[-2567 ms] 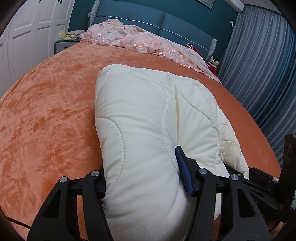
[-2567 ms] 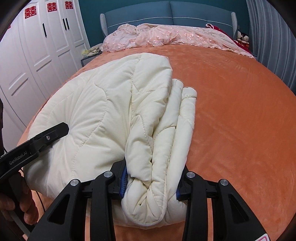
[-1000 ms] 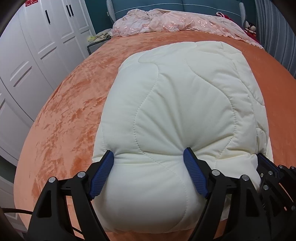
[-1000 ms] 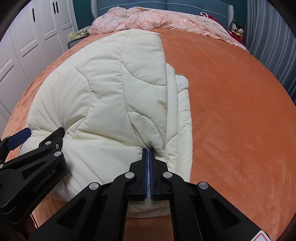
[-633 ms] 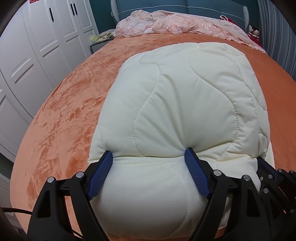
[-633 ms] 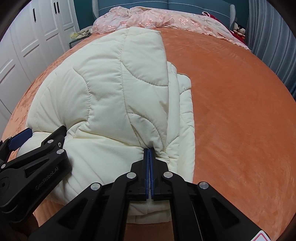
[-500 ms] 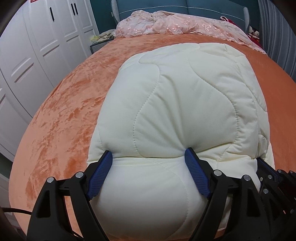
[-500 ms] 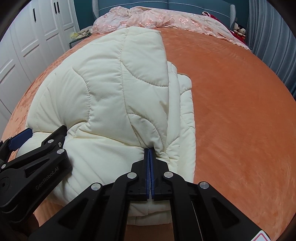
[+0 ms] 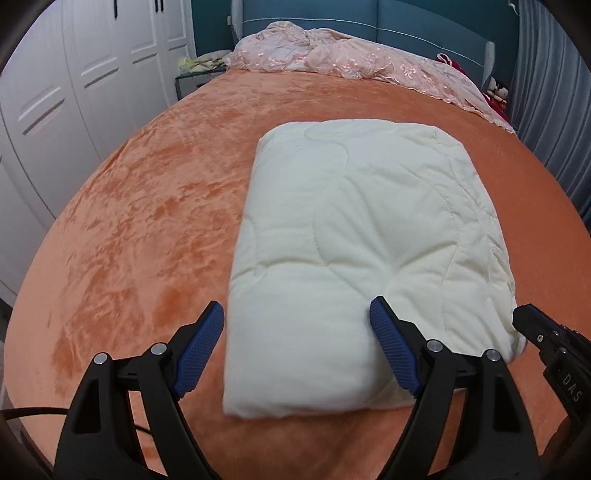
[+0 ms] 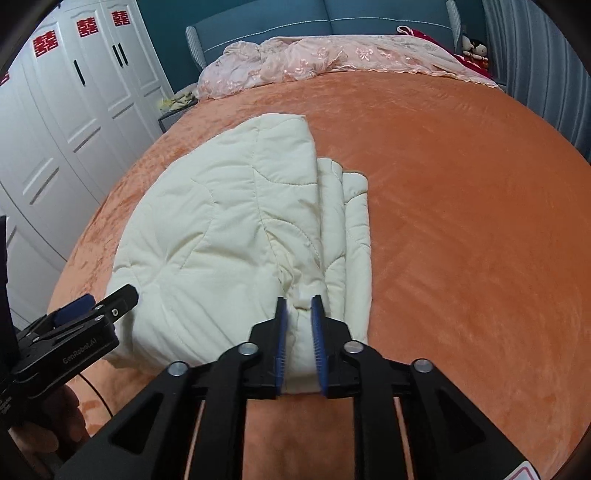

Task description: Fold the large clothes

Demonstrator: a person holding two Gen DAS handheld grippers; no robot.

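The quilt's underside and inner folds lie hidden.

Red double-happiness signs stuck at the top of the white wardrobe doors, at ten o'clock, "GenRobot.AI" on the left gripper, at eight o'clock, letters "DAS" on the right gripper, at four o'clock

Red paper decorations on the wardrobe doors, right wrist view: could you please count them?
3 whole: left door, middle door, right door. A partial fourth touches the picture's left edge; more may be hidden.
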